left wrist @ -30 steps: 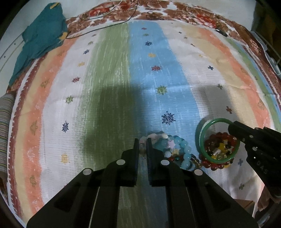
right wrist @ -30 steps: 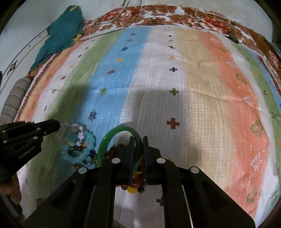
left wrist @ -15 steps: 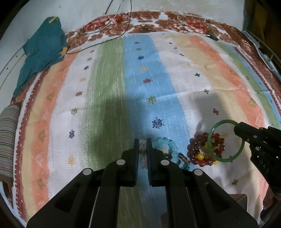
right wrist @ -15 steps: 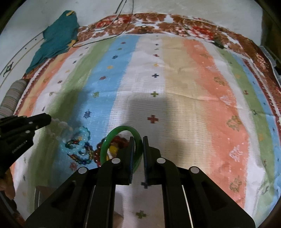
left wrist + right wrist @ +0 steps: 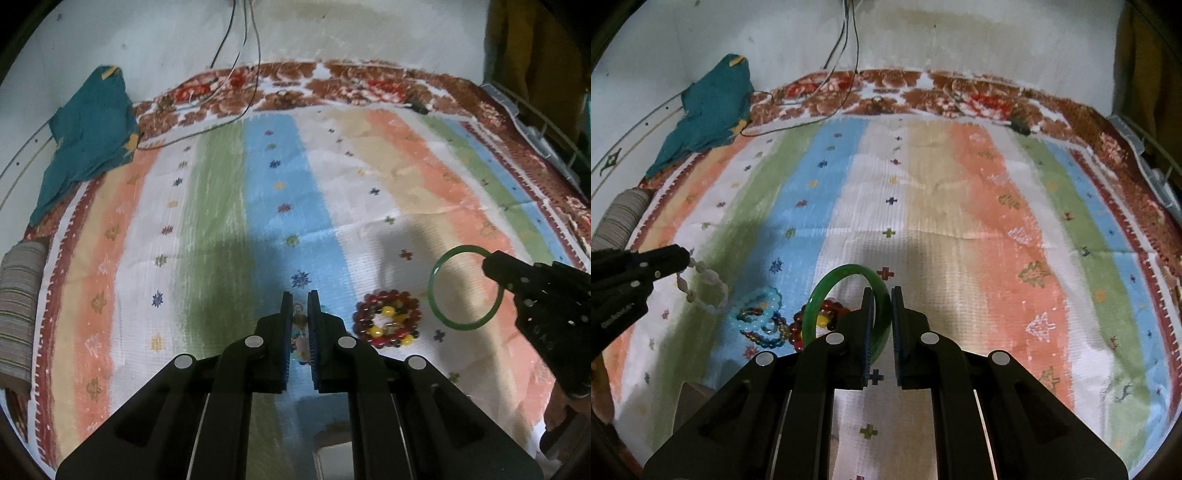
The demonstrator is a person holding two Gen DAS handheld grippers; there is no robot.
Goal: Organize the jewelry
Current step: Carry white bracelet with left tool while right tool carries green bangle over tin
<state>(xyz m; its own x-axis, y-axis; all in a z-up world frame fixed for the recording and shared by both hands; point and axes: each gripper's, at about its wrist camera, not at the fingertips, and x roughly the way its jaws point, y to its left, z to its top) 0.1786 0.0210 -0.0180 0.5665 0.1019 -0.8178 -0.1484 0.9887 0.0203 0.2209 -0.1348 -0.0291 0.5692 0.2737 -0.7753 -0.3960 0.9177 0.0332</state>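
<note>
My right gripper [image 5: 879, 295] is shut on a green bangle [image 5: 834, 284] and holds it up above the striped cloth; the bangle also shows in the left wrist view [image 5: 439, 314]. My left gripper [image 5: 298, 299] is shut on a white bead bracelet [image 5: 705, 280], which hangs from its tip in the right wrist view. A red and yellow bead bracelet [image 5: 386, 323] lies on the cloth between the grippers. A light blue bead bracelet [image 5: 761, 314] lies with a dark multicolour one beside it.
The striped cloth [image 5: 221, 221] covers the surface up to a white wall. A teal cloth [image 5: 88, 136] lies at the far left corner. Thin cables [image 5: 236, 74] run down the wall. A striped roll [image 5: 18, 314] lies at the left edge.
Both grippers have risen from the pile. The right one lifted the green bangle off the red beads and moved right. The left one lifted the white bracelet up and left.
</note>
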